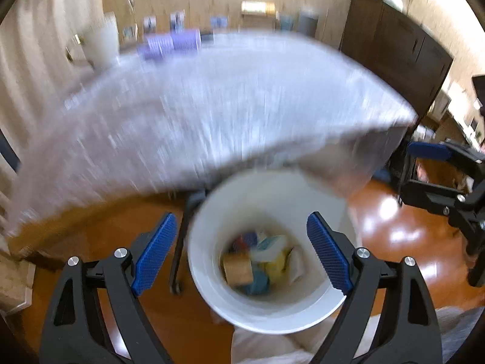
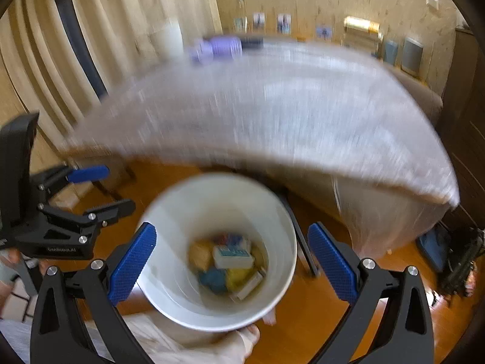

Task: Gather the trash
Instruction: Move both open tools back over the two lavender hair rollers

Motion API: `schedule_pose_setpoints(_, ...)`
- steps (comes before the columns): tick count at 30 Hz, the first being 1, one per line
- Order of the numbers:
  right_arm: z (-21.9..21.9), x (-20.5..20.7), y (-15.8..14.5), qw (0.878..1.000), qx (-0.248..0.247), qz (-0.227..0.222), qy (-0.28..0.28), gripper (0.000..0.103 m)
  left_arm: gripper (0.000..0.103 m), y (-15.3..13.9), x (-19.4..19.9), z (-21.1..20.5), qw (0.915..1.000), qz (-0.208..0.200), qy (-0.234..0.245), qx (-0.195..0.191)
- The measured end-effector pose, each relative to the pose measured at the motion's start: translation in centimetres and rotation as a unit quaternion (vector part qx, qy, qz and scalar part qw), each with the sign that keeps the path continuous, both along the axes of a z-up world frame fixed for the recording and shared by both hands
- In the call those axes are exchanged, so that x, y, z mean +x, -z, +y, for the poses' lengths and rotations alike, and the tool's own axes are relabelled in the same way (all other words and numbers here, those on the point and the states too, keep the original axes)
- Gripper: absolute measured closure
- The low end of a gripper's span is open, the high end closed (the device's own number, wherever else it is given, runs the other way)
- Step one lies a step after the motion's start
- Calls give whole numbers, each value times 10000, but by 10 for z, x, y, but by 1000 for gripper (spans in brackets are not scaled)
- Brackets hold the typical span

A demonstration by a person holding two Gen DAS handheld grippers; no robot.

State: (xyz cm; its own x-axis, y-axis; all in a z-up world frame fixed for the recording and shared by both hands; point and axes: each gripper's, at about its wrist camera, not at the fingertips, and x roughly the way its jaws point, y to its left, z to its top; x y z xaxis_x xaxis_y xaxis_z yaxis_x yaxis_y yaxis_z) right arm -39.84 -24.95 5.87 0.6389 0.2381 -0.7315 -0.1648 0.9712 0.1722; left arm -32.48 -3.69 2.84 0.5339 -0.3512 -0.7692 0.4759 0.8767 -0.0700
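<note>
Both the left gripper (image 1: 242,253) and the right gripper (image 2: 232,262) hang spread and empty, each straight above the white bin (image 1: 209,291) on the floor, whose trash (image 1: 260,261) lies at the bottom, directly below the fingertips. Beyond the bin stands the cloth-covered table (image 1: 212,106), seemingly bare up close, though motion blur hides detail; swinging either tool up fast risks clipping its edge or knocking the bin over.

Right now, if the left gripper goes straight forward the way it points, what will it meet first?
Probably the white bucket. The left gripper is open and empty, aimed down into the bucket's mouth, so it would likely pass the rim and reach the trash at the bottom. The frame is blurred, so depth is uncertain.
</note>
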Motion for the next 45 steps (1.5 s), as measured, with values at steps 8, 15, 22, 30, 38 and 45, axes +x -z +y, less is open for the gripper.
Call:
schedule_pose_setpoints(8,-14,10,-106,9661,266,-2526,450,4,1,-105,23,30,9707,-2111,-989,-590)
schedule_pose_setpoints(15,2,116,-103,9815,-431,-1863,40,4,1,-82,138,37,9931,-499,-951,-476)
schedule_pose_setpoints(22,37,236,-48,9844,-1153,-1251,-441,10,2,-56,237,45,9881,357,-1223,-864)
schedule_pose_setpoints(30,76,325,6,9737,-1836,-793,-1096,11,17,-21,321,39,9755,1207,-1394,-1197)
schedule_pose_setpoints(38,80,381,30,9700,-1828,-429,-1542,18,25,3,351,36,9592,1768,-1441,-1674)
schedule_pose_setpoints(45,85,404,36,9666,-1770,-266,-1836,21,26,13,367,31,9465,2053,-1658,-1860)
